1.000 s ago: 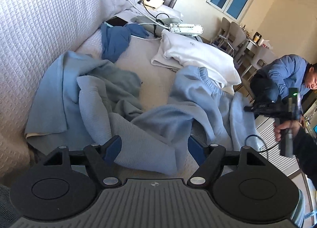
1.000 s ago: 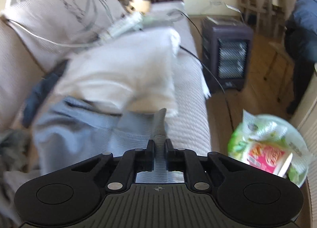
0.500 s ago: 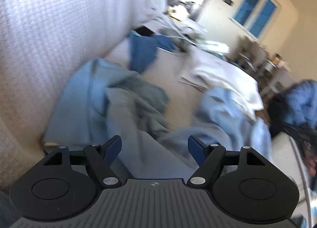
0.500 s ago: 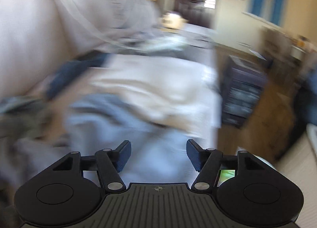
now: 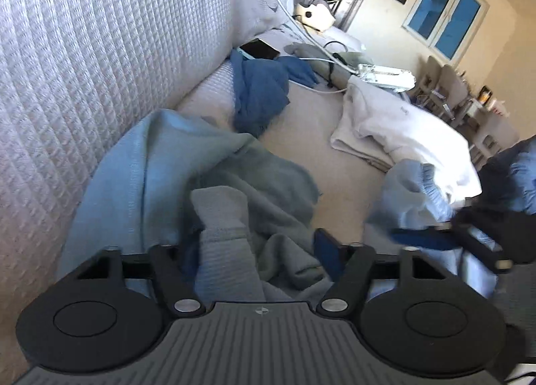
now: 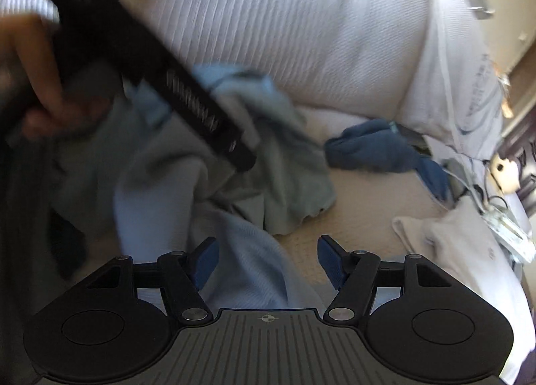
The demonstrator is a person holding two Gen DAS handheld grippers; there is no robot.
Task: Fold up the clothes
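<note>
A light blue garment (image 5: 144, 177) lies crumpled on the sofa seat, with a grey-green fold (image 5: 268, 184) over it. My left gripper (image 5: 258, 251) reaches down into this pile. Its jaws are closing with a ribbed cuff (image 5: 224, 241) between them, and the pads still stand apart. In the right wrist view the left gripper (image 6: 244, 157) shows as a blurred black bar held by a hand (image 6: 37, 83). My right gripper (image 6: 268, 257) is open over pale blue cloth (image 6: 254, 271) and grips nothing. It also appears blurred, as the right gripper (image 5: 422, 239), at the right of the left wrist view.
A folded white garment (image 5: 402, 130) and a dark blue cloth (image 5: 261, 93) lie farther along the seat. Behind them are a phone (image 5: 259, 49), cables and a white power strip (image 5: 385, 72). The quilted sofa back (image 5: 100, 50) rises on the left. Chairs stand far right.
My right gripper let go of a grey strip of fabric, opened, rolled and swung across toward the blue pile. My left gripper moved forward and down into the pile.
</note>
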